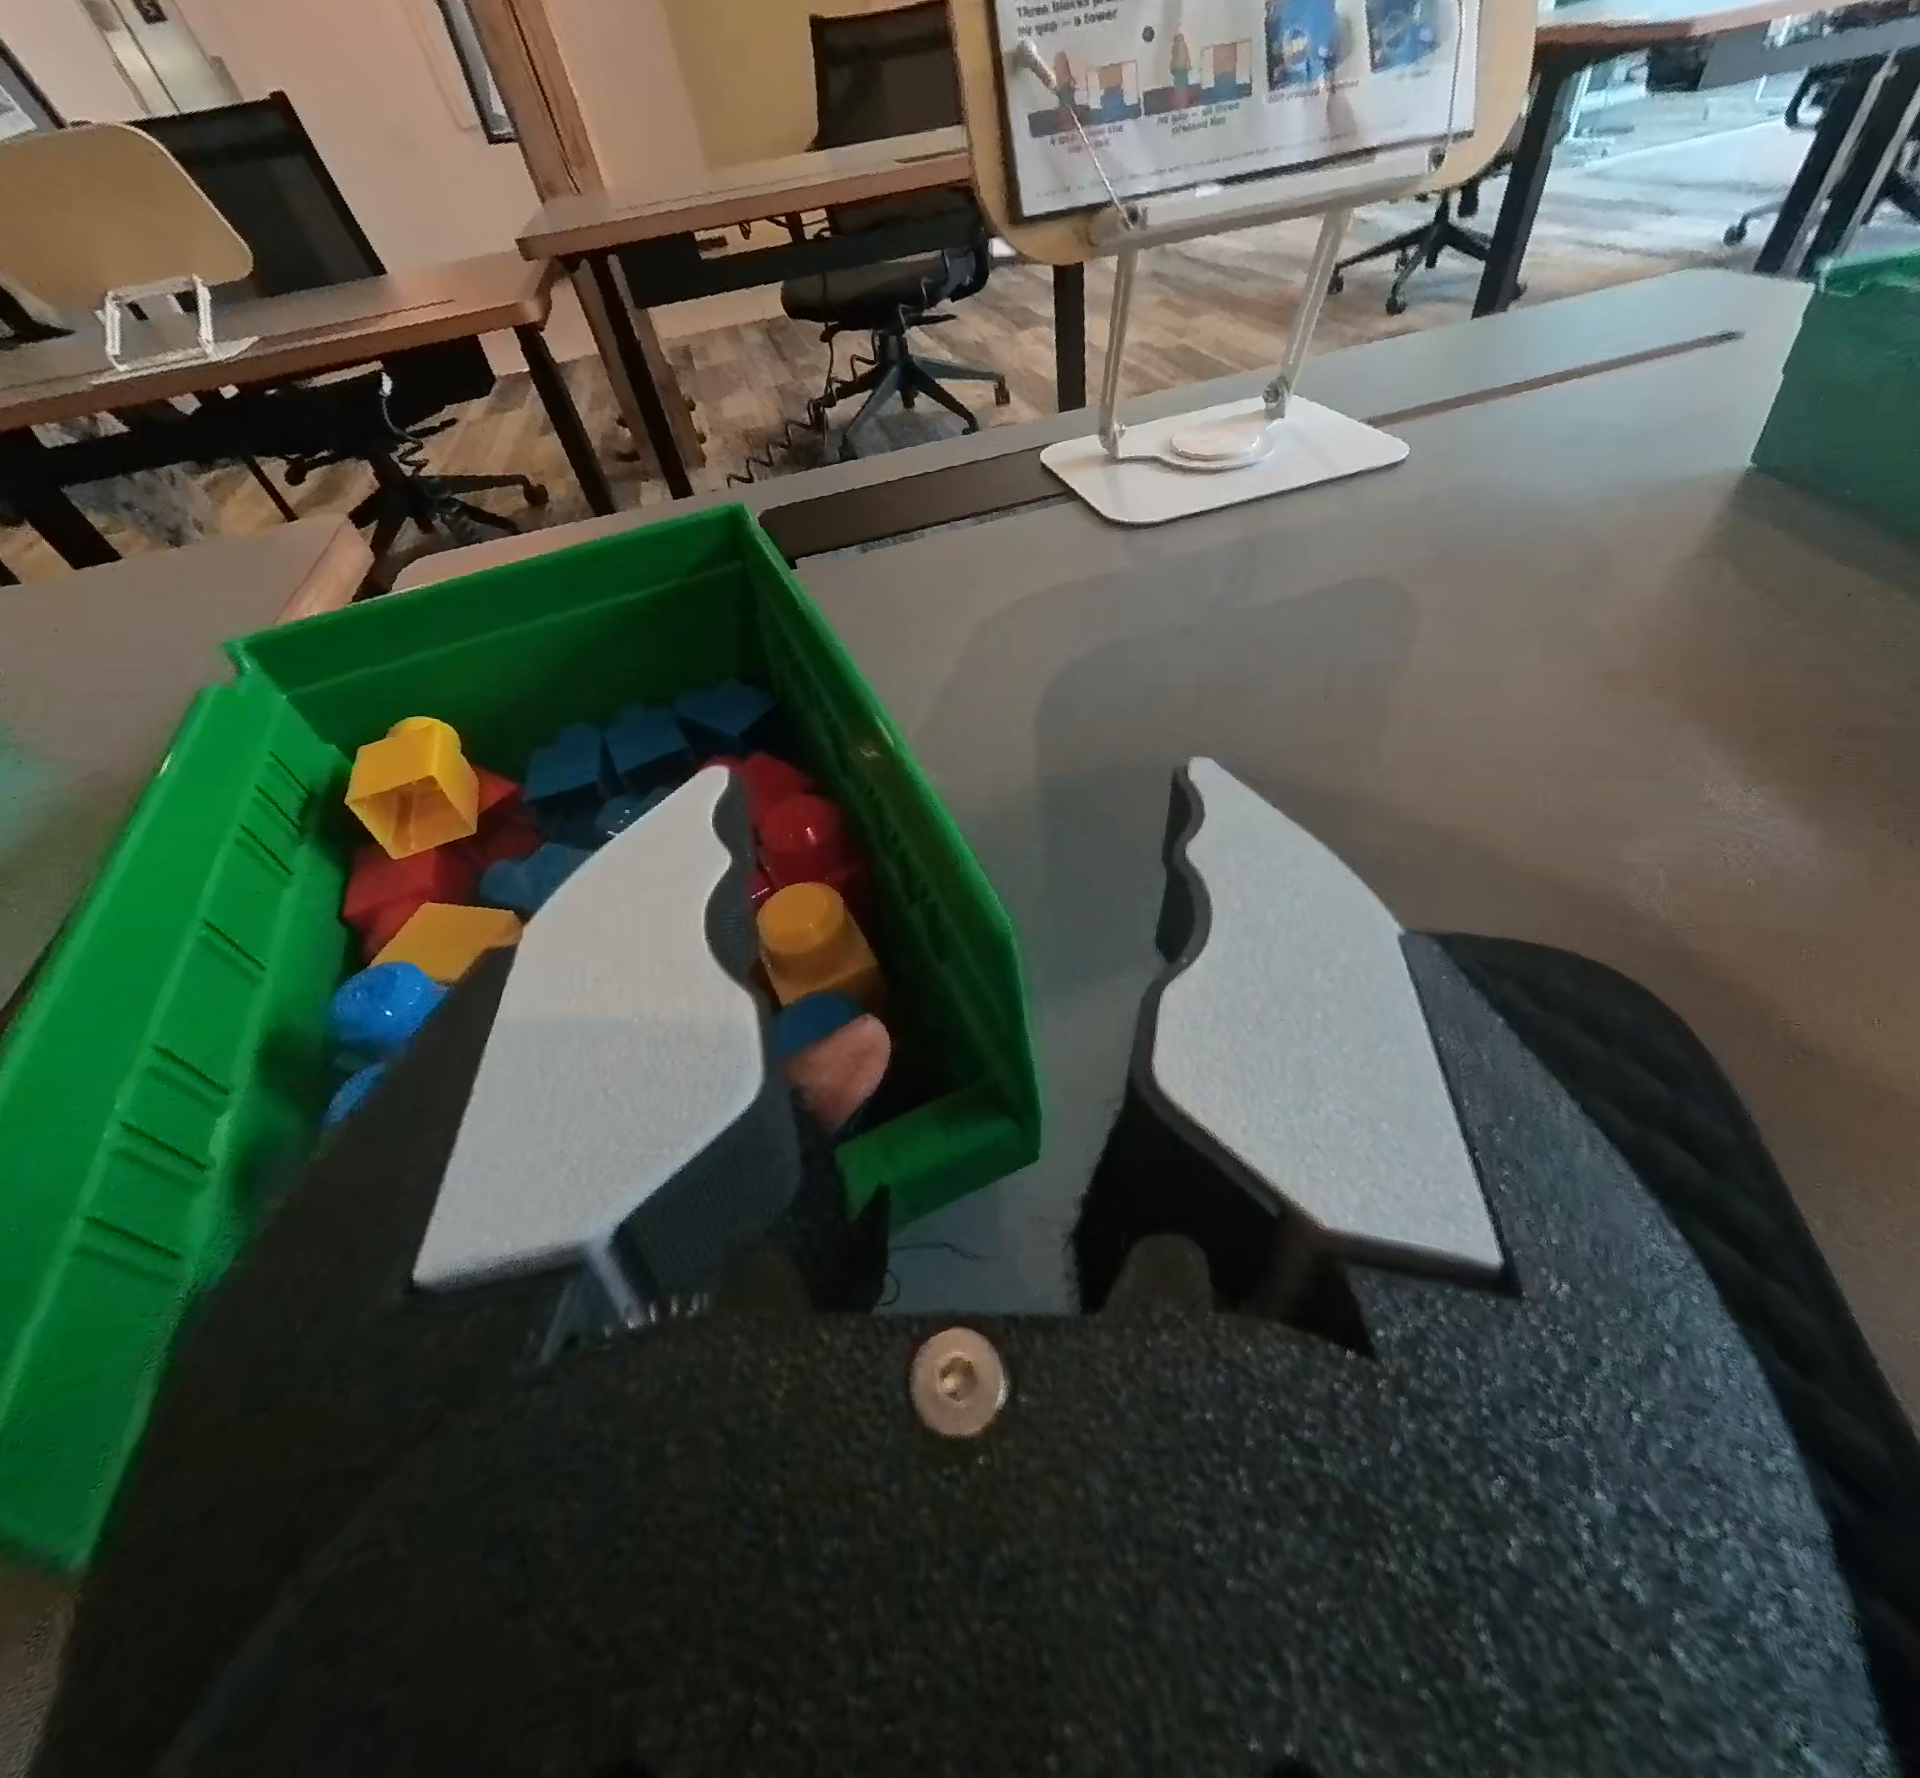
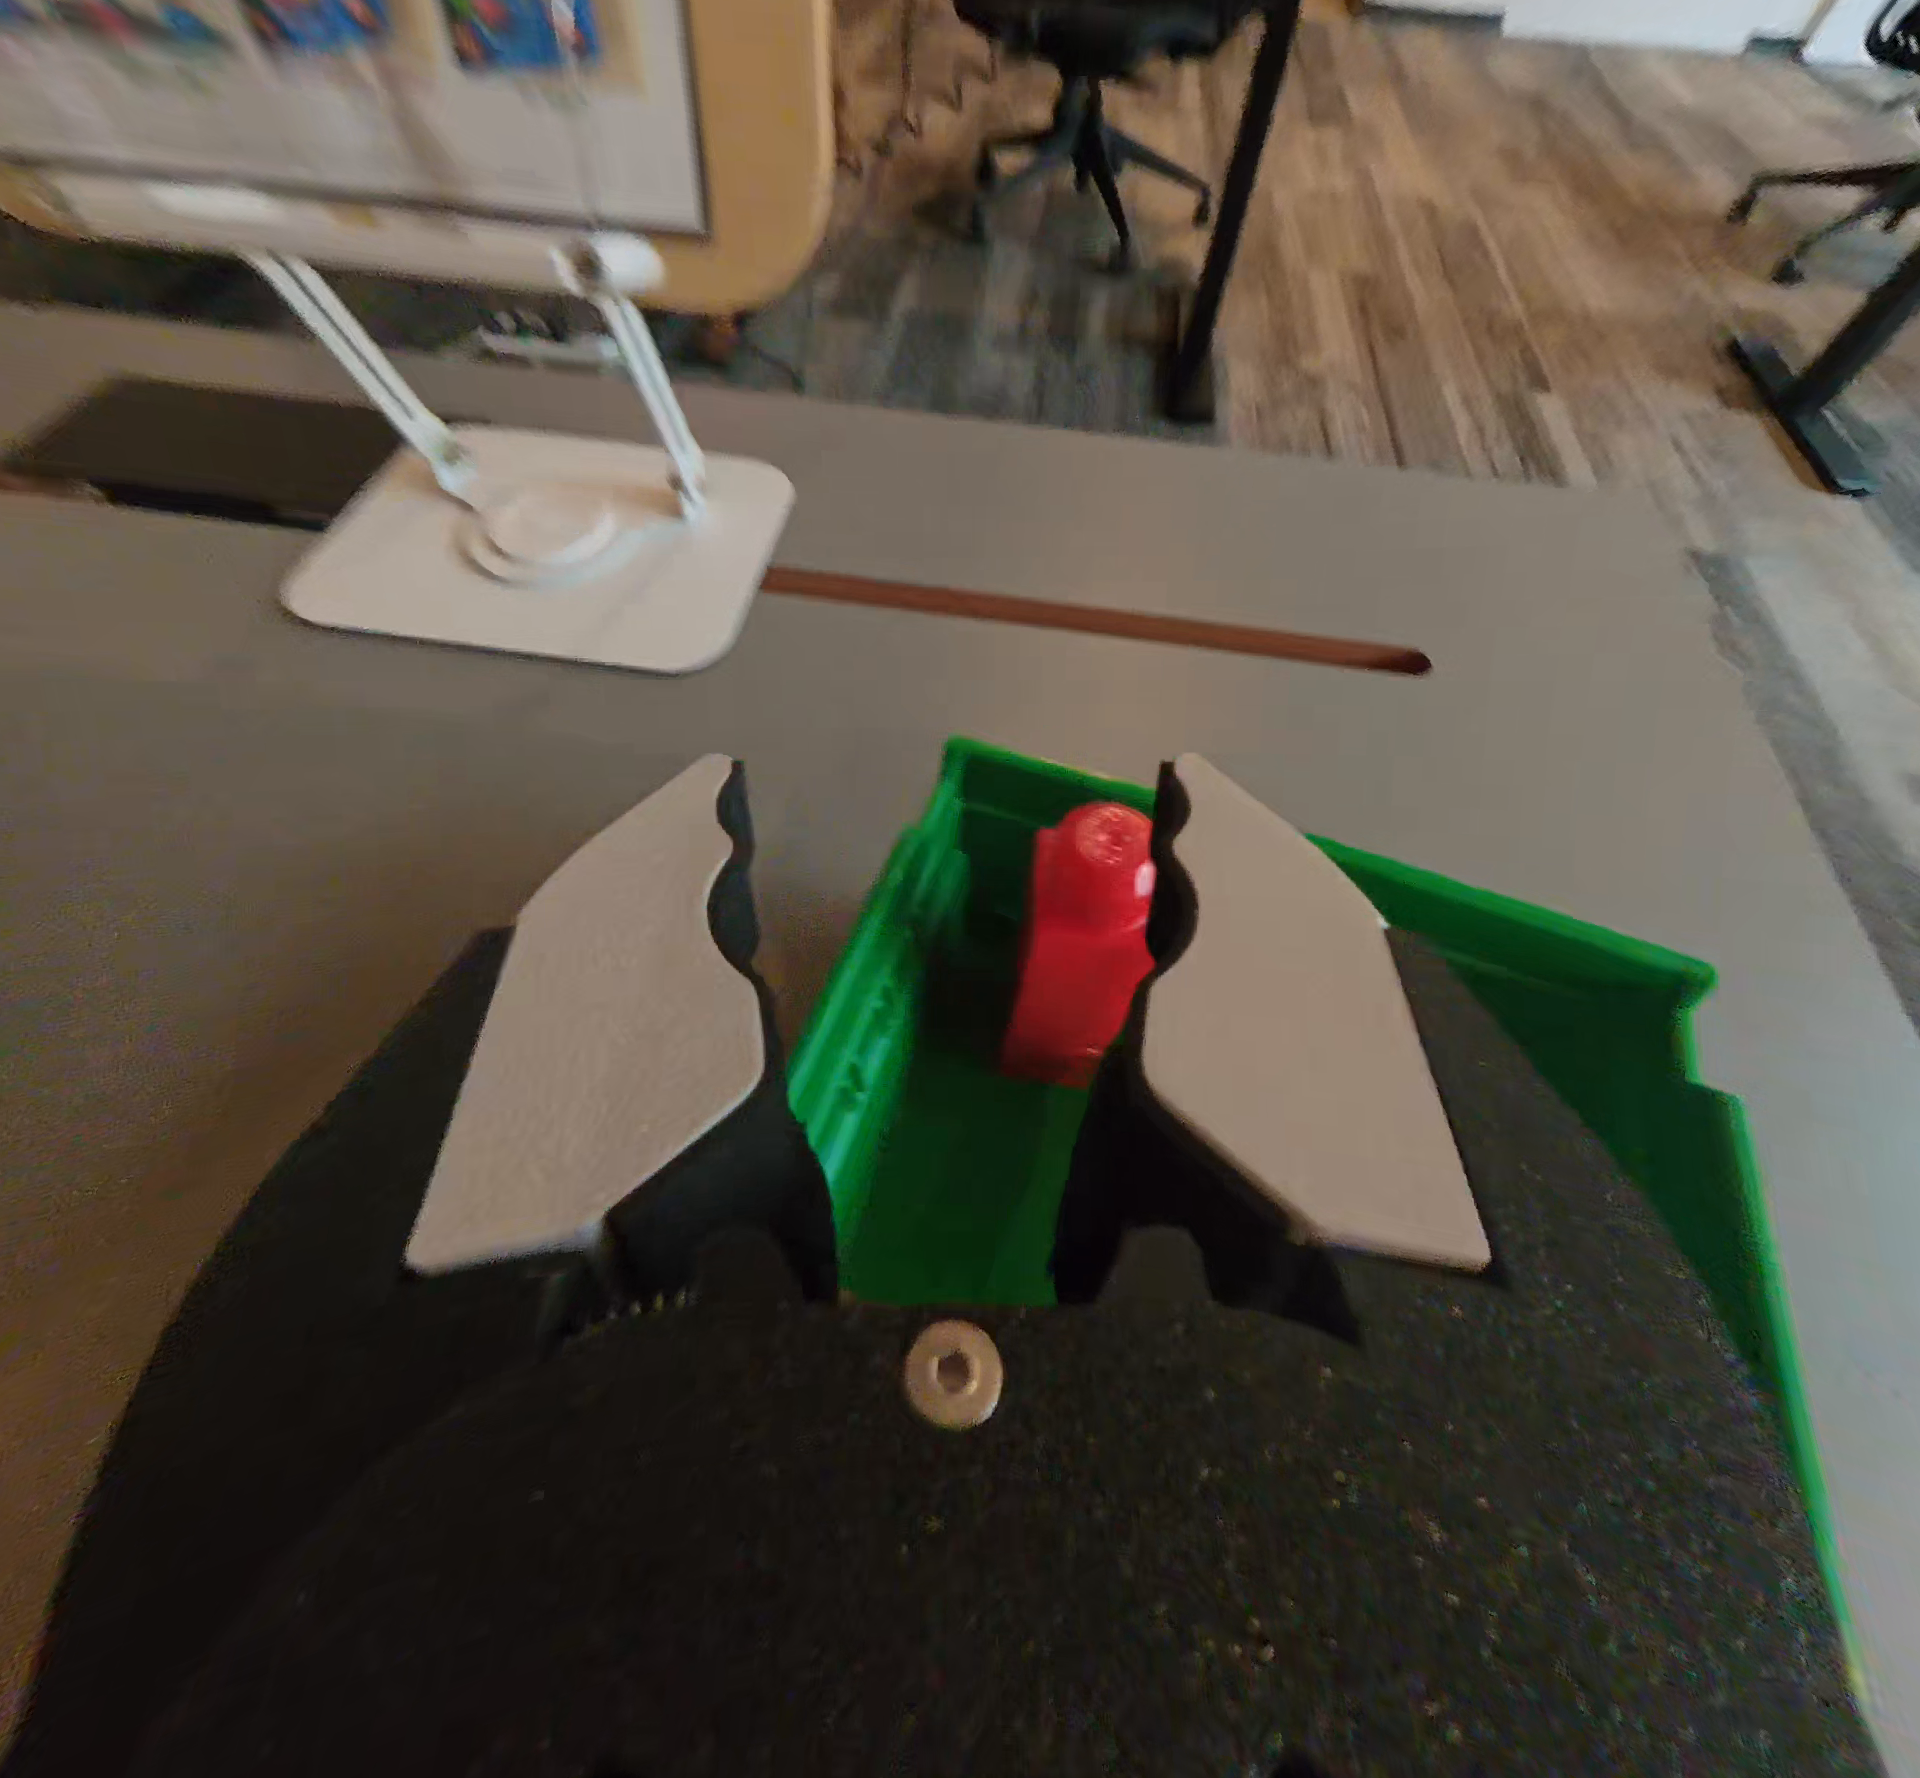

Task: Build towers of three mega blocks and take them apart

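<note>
A green bin (image 1: pixel 145 1105) at the left holds several loose mega blocks: yellow (image 1: pixel 410 783), red (image 1: pixel 805 835) and blue (image 1: pixel 644 752). My left gripper (image 1: pixel 956 772) is open and empty. Its left finger (image 1: pixel 623 980) hangs over the bin and its right finger (image 1: pixel 1299 1001) over the bare table. A second green bin (image 2: pixel 1507 959) holds a red tower (image 2: pixel 1075 949) that stands upright. My right gripper (image 2: pixel 951 762) is open and empty above this bin's left wall. Its right finger (image 2: pixel 1288 1001) hides the tower's right side.
A stand with an instruction sheet has its white base (image 1: pixel 1226 461) on the grey table's far side; the base also shows in the right wrist view (image 2: pixel 540 544). A narrow slot (image 2: pixel 1091 627) runs behind the second bin (image 1: pixel 1849 378). Dark quilted fabric (image 1: pixel 1683 1157) lies at the lower right. Some 55 centimetres of space lies between my two pairs of fingers.
</note>
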The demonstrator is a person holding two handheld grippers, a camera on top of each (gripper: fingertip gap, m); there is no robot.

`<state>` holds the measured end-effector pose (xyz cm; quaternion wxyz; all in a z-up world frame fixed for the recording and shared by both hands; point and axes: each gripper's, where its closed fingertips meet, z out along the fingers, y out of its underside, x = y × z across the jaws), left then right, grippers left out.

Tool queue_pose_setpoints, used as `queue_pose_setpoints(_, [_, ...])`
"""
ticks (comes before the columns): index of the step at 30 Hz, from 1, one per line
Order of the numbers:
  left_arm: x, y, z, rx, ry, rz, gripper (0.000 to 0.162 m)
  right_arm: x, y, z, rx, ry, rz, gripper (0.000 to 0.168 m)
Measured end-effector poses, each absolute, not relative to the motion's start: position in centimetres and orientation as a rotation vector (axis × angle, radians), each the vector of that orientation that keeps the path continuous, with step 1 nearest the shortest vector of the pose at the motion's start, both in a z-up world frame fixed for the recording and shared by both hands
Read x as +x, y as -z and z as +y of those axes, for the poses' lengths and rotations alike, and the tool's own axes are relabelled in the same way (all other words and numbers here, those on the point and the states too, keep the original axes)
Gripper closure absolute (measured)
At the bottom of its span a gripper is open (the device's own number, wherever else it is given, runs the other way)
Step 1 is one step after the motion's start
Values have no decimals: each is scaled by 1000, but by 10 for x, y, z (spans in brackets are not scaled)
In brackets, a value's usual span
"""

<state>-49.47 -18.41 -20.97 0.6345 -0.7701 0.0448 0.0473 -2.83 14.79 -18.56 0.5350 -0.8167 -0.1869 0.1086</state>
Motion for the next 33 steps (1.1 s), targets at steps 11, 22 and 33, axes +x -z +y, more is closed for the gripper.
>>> queue_pose_setpoints(11, [-496,178,-195,-1559,110,-64,52,-76,79,67,-1270,-636,-433,27])
queue_pose_setpoints(22, [-511,175,-204,-1568,-20,-61,44,-100,96,18,-1229,-625,-558,28])
queue_pose_setpoints(33, [-560,178,-192,-1795,-252,-4,73,-121,157,-12,-1407,-528,-828,43])
